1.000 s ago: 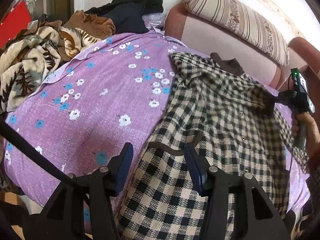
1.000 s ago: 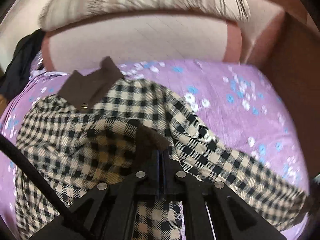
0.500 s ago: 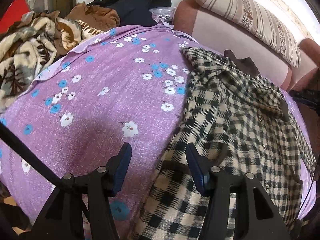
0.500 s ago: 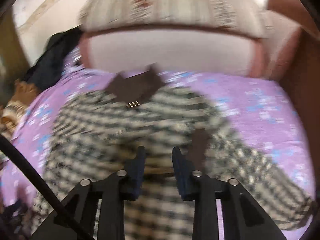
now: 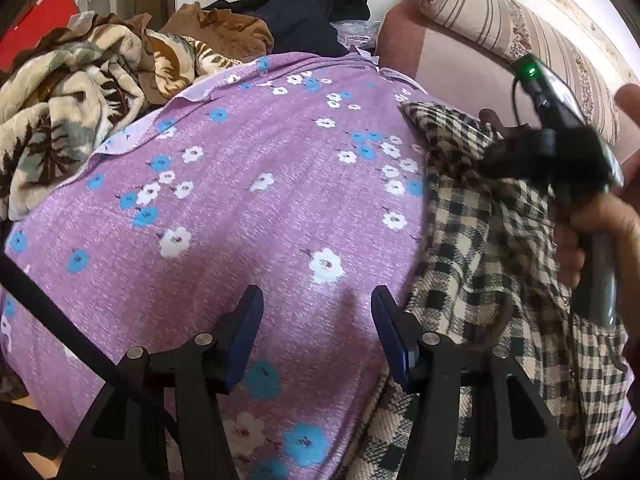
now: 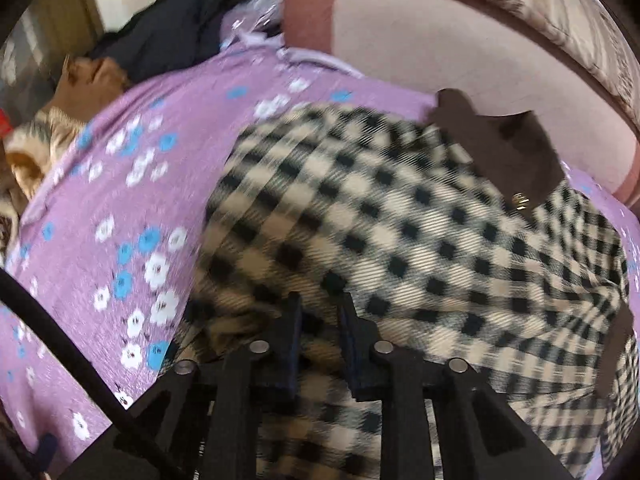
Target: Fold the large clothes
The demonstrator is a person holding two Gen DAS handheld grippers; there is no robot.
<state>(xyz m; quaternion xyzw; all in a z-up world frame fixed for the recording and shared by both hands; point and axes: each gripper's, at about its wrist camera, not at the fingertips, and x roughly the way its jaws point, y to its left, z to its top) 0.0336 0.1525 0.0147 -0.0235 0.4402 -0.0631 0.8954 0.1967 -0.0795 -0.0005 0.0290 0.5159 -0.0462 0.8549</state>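
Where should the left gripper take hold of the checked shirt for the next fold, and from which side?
Probably the checked shirt at its near left edge, coming down from the bare sheet side. That edge lies flat and uncovered just right of the open left gripper.

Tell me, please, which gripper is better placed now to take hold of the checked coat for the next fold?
Right. The right gripper hangs directly over the checked coat, jaws closing. The left gripper is open over the purple floral sheet, beside the coat's edge.
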